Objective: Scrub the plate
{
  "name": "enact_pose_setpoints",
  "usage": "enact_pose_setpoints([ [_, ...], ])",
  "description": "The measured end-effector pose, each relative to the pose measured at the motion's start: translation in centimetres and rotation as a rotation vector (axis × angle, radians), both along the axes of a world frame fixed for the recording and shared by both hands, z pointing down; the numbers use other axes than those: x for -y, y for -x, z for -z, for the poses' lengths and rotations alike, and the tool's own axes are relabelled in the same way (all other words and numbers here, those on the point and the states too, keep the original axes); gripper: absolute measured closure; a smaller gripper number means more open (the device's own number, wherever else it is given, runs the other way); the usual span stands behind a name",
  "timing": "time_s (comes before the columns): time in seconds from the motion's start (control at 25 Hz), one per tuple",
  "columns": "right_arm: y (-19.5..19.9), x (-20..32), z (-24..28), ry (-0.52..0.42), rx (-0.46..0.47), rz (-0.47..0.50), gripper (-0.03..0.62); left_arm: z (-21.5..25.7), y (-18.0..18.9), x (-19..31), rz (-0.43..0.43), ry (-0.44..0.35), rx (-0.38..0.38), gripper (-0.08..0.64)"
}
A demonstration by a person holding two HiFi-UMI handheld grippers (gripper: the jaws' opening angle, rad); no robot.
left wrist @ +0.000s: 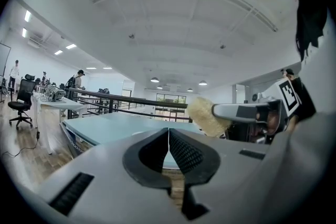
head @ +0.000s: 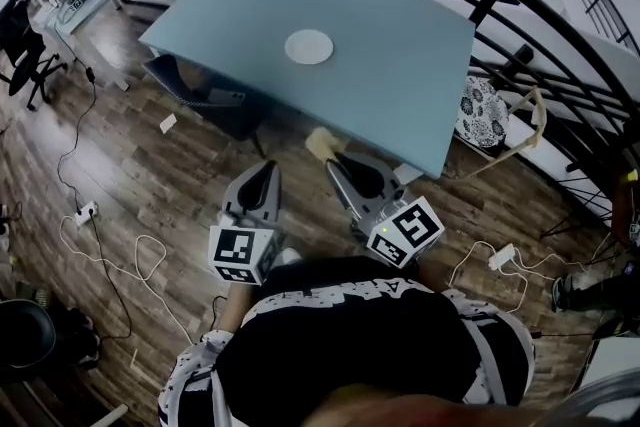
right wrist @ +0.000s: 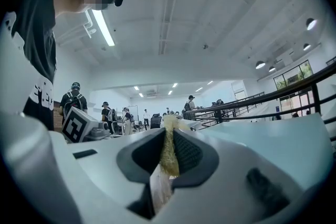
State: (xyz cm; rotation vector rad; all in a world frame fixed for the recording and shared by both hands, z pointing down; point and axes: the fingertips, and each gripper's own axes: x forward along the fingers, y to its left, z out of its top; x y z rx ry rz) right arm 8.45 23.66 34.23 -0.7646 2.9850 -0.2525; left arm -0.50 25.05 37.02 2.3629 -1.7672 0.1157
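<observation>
While the left gripper (head: 268,167) and the right gripper (head: 335,158) hang over the dark wooden plank floor (head: 150,175), just short of the near edge of the pale blue-green rectangular table (head: 400,85), the round white plate (head: 308,46) lies flat near the middle of that table, well apart from both tools. Being round, it has no long axis; its face points straight up. The right gripper's 2 jaws press on a shaggy pale yellow sponge (head: 322,144), which its own view shows edge-on as a thin strip squeezed between the ribbed black pads (right wrist: 185,152). The sponge's free end sticks out past the jaw tips. Its long axis runs on from the gripper toward the table, and it ends just beside the table's near edge. The left gripper, slightly farther from the table than its partner, has its 2 jaws meeting along 1 thin seam with nothing between them, and it too points toward the table.
</observation>
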Motion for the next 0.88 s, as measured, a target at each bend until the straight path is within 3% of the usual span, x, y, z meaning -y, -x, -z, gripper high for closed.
enact_pose_setpoints([
  [0.56, 4.2, 0.8, -0.5, 0.013, -0.025, -0.049, 0.54, -0.4, 4.4, 2.0, -0.058, -0.007, -0.005, 0.545],
  [0.88, 3.7, 1.7, -0.7, 0.031, -0.039, -0.109, 0.54, -0.1, 3.6, 3.4, -0.125, -0.022, -0.02, 0.545],
])
